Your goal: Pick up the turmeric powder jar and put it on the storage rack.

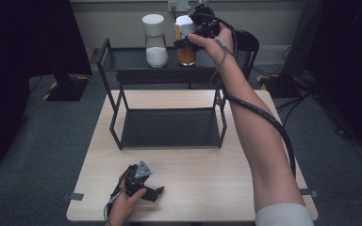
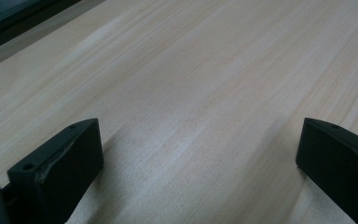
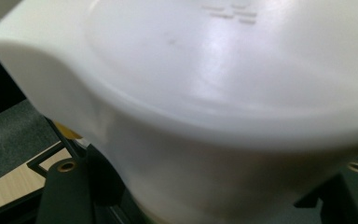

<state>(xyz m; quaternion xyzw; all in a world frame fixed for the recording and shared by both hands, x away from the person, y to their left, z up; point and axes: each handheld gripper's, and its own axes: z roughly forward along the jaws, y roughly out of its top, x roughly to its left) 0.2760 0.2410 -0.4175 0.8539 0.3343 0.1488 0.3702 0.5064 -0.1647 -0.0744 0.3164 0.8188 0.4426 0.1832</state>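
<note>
On the shelf's top right, the right gripper (image 1: 183, 41) has its fingers clamped on the orange-filled jar (image 1: 186, 52); beside it stands the white-filled jar (image 1: 156, 47). The left gripper's (image 1: 156, 191) fingers are apart on the table (image 1: 207, 179).

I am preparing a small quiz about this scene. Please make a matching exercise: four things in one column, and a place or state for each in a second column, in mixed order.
Things:
1. jar with orange contents
2. jar with white contents
3. left gripper
4. lower shelf

Places or states:
A. jaws open, low over the table
B. stands free on the upper shelf
C. bare
D. clamped in the right gripper

Pairs: 1-D, 2-B, 3-A, 4-C
</note>
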